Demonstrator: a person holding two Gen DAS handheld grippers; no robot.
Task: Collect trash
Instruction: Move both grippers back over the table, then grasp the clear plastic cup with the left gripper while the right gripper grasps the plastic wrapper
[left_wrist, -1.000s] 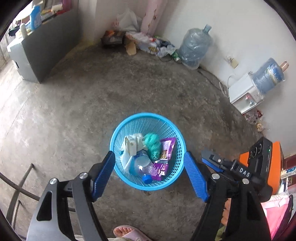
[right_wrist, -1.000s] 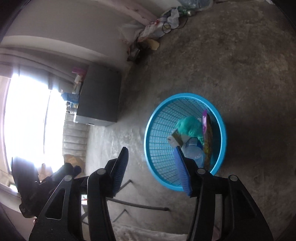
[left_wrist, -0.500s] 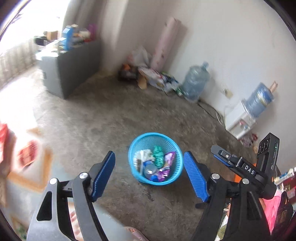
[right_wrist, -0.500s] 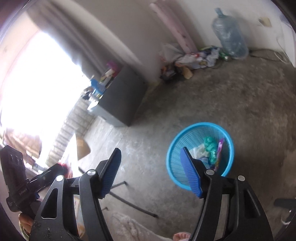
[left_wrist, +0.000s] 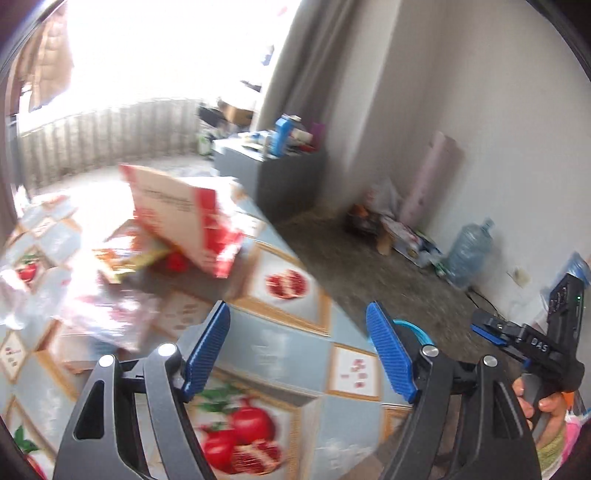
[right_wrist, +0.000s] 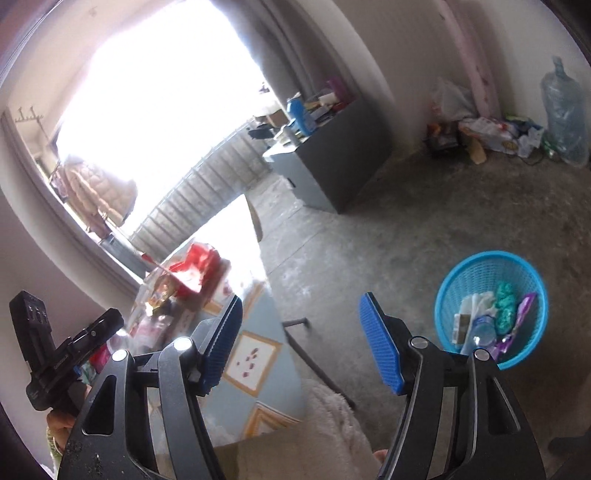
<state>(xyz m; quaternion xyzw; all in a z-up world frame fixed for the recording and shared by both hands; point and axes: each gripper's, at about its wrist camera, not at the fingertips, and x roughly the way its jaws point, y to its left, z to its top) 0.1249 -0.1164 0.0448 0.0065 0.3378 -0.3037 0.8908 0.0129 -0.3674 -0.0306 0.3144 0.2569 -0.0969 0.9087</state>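
A blue mesh basket (right_wrist: 532, 354) stands on the concrete floor at the right, holding a green wad (right_wrist: 504, 306), a purple wrapper (right_wrist: 521, 321) and white trash. Only its rim (left_wrist: 413, 328) shows in the left wrist view. My left gripper (left_wrist: 299, 354) is open and empty above a table with a pomegranate-print cloth (left_wrist: 280, 347). On that table lie a red-and-white carton (left_wrist: 177, 218), wrappers (left_wrist: 125, 258) and crumpled plastic (left_wrist: 96, 314), all blurred. My right gripper (right_wrist: 301, 347) is open and empty between the table edge (right_wrist: 258, 369) and the basket.
A grey cabinet (right_wrist: 332, 166) with bottles on top stands by the bright window. A clutter pile (right_wrist: 491, 136) and a large water bottle (right_wrist: 565, 110) lie along the far wall. A fluffy white cloth (right_wrist: 332, 435) lies below the table edge.
Both grippers have swung up and left, away from the basket toward the table. The table with its carton and wrappers has come into view. Both grippers stay open.
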